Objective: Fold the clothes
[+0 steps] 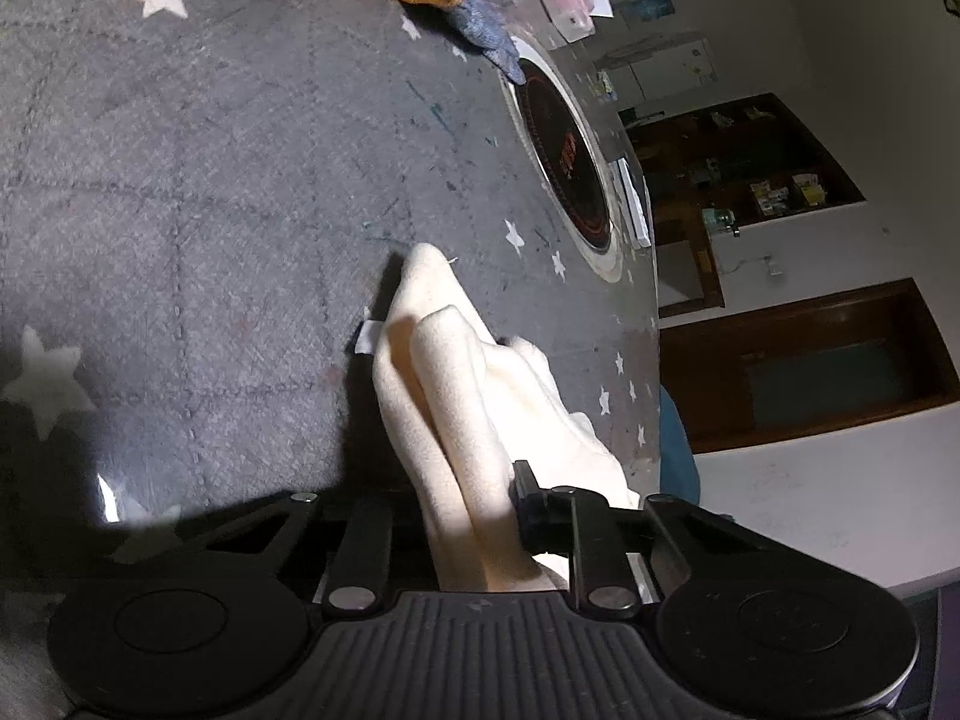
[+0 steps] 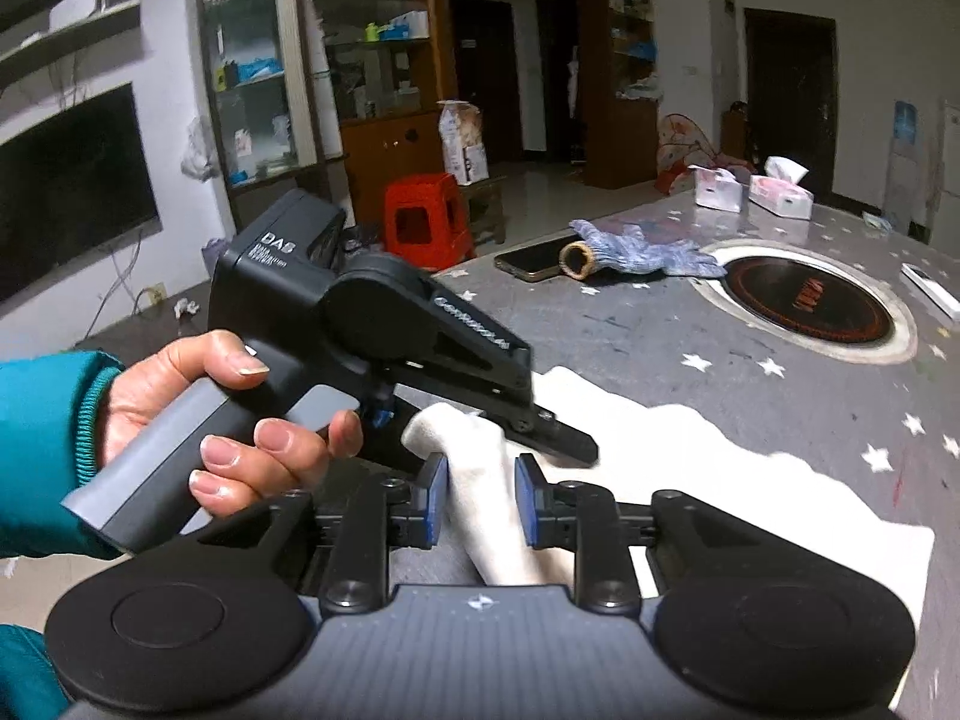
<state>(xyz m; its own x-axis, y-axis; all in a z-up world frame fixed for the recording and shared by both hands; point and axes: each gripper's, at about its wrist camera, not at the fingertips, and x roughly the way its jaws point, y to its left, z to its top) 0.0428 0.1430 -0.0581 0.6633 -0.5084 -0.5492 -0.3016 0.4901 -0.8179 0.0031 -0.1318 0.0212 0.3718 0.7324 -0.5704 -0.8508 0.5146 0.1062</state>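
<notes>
A cream white garment (image 2: 690, 456) lies on the grey star-patterned table cover (image 1: 210, 180). My left gripper (image 1: 474, 516) is shut on a bunched fold of the garment (image 1: 444, 396), which stands up between its fingers. In the right wrist view the left gripper (image 2: 558, 438) is held in a hand with a teal sleeve and pinches the cloth. My right gripper (image 2: 480, 498) has its blue pads on both sides of a raised fold of the same garment, with small gaps at the pads.
A round black induction hob (image 2: 807, 300) is set into the table. A blue knit glove (image 2: 636, 252) and a phone (image 2: 531, 261) lie beyond it. Tissue packs (image 2: 750, 189) sit at the far edge. A red stool (image 2: 423, 219) stands on the floor.
</notes>
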